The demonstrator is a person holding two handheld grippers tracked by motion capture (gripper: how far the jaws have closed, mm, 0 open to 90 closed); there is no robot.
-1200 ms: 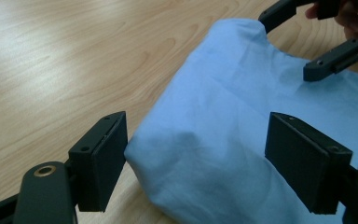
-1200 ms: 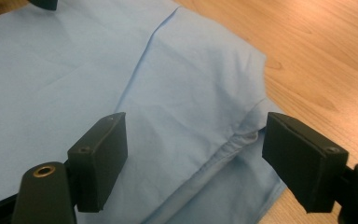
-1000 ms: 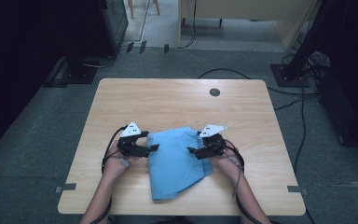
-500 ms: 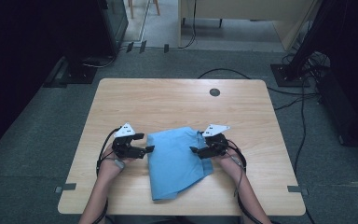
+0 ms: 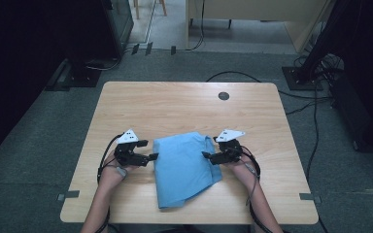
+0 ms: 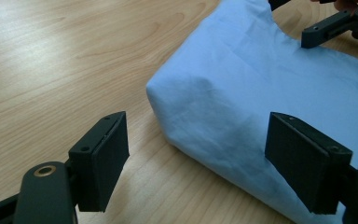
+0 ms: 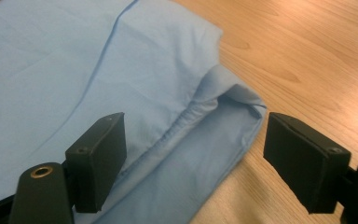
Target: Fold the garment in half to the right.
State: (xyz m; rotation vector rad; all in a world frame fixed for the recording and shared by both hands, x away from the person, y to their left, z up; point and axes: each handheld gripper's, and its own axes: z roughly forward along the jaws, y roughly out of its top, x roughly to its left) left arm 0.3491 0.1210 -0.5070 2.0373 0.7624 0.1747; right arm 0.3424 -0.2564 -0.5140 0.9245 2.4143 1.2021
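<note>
Flanking the folded blue cloth (image 5: 184, 167) low over the table (image 5: 175, 107), left gripper (image 5: 149, 150) and right gripper (image 5: 208, 148) face inward, jaws agape, empty.

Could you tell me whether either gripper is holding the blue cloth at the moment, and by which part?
Nothing is held: the left gripper and the right gripper both stand open at opposite edges of the blue cloth.

A folded light-blue cloth (image 5: 184, 167) lies on the pale wooden table (image 5: 175, 104).
</note>
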